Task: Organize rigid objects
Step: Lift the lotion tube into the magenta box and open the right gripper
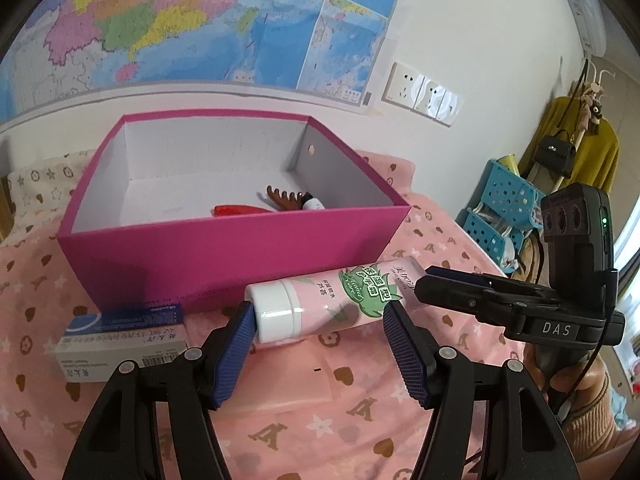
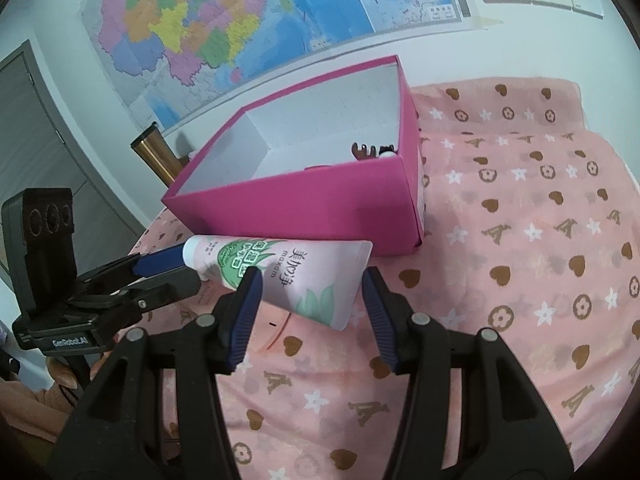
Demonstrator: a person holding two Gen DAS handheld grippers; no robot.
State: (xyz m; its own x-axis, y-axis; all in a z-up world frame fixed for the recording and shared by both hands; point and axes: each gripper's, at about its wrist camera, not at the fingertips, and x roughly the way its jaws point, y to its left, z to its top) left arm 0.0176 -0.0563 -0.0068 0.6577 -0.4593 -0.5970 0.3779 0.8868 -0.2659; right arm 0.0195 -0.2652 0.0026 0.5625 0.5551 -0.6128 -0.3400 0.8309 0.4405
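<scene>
A pink hand-cream tube [image 1: 332,300] with a white cap lies in front of the magenta box [image 1: 224,256]. My left gripper [image 1: 318,316] is open, its fingers on either side of the tube's cap half. My right gripper [image 2: 310,290] is open around the tube's flat tail end [image 2: 316,280]; it also shows in the left wrist view [image 1: 444,286]. The tube looks raised off the cloth, though I cannot tell what holds it. The box [image 2: 304,204] holds a brown comb [image 1: 286,197], a red item [image 1: 236,211] and a small bottle [image 1: 313,202].
A blue and white carton [image 1: 124,336] lies left of the tube, in front of the box. A pink patterned cloth [image 2: 520,240] covers the surface. A metal flask [image 2: 158,156] stands behind the box. Blue baskets [image 1: 500,208] stand at the right.
</scene>
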